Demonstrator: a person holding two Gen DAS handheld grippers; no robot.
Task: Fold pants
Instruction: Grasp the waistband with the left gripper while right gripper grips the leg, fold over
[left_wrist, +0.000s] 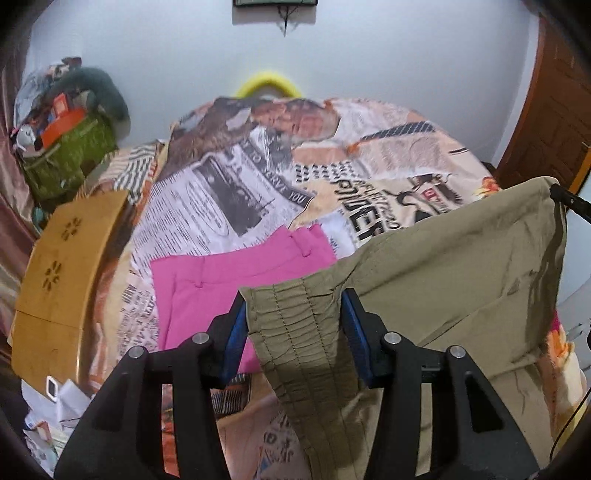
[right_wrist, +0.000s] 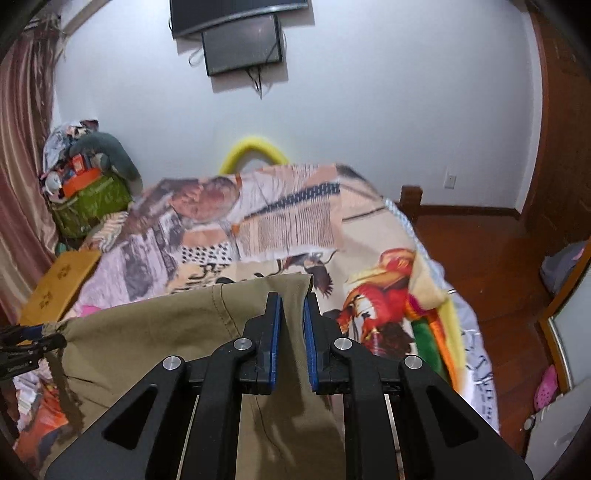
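white walls and a reddish wooden floor (right_wrist: 491, 258) frame a bed whose newspaper-print bedspread (left_wrist: 236, 177) fills most of both views. khaki pants (left_wrist: 454, 266) hang lifted above this spread, stretched between the two grippers. the left gripper (left_wrist: 293, 328) has its blue-padded fingers closed on the gathered elastic waistband (left_wrist: 295, 325), which bunches between them and droops toward the camera. the right gripper (right_wrist: 291, 332) is clamped on a fold of the same khaki cloth near its upper edge, the fabric pinched between the pads and falling away below. in the left wrist view the right gripper's black tip shows at the far corner of the cloth; in the right wrist view the left gripper appears at the left edge, holding the other end.

pink pants (left_wrist: 221, 280) lie flat on the bedspread beneath and just beyond the left gripper. a wooden board (left_wrist: 62, 273) rests at the bed's left side, a green bag (right_wrist: 92, 206) stuffed with items stands near the curtain (right_wrist: 22, 147), and a dark screen (right_wrist: 243, 44) is mounted on the wall.
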